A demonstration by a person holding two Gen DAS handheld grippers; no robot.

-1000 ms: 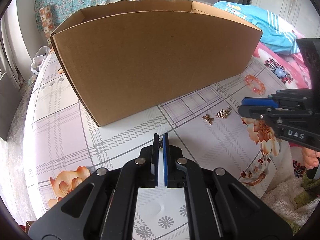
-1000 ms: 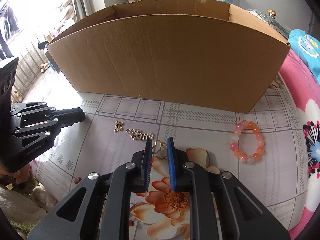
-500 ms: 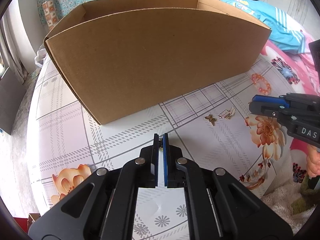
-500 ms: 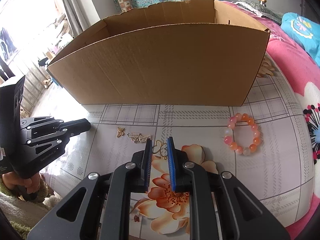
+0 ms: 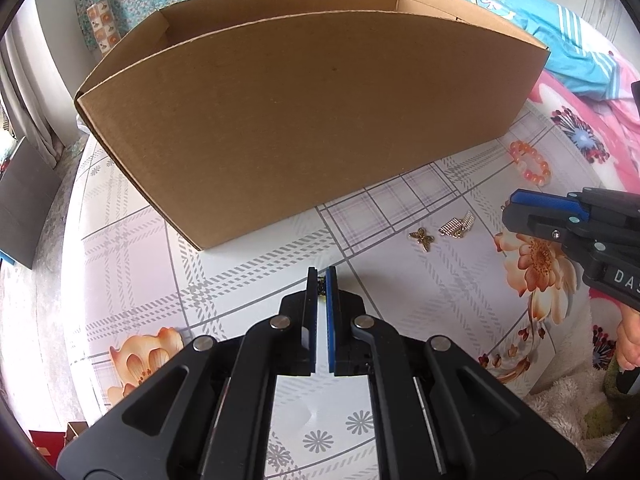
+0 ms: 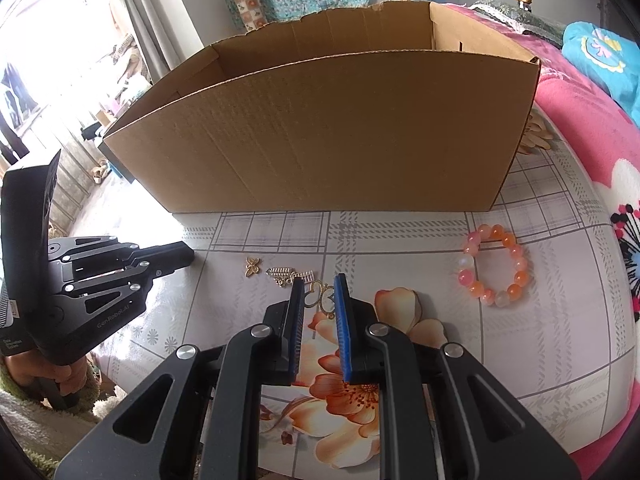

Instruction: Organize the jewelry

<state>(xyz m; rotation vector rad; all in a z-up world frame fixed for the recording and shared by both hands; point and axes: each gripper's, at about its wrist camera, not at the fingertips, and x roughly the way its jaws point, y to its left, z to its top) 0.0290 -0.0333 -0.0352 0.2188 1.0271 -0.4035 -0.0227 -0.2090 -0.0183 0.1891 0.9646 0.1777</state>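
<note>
A big open cardboard box [image 5: 312, 120] stands on the table; it also shows in the right wrist view [image 6: 332, 132]. My left gripper [image 5: 321, 280] is shut on a small dark piece of jewelry, held above the table in front of the box. My right gripper [image 6: 319, 286] is shut on a gold openwork pendant [image 6: 322, 294], lifted above the table. On the cloth lie a gold butterfly charm [image 6: 252, 266], a gold comb-like piece [image 6: 286, 274] and a pink and orange bead bracelet [image 6: 494, 266]. The butterfly charm [image 5: 422, 237] and the bracelet [image 5: 530, 162] also show in the left wrist view.
The table has a white checked cloth with orange flowers [image 6: 344, 392]. A pink bedspread [image 6: 580, 120] and blue clothes [image 5: 520, 20] lie to the right. Wooden sticks [image 6: 536, 136] lie behind the box's right corner.
Both grippers have risen with their pieces, so the box's inside comes more into view. The pieces on the cloth have not moved.
</note>
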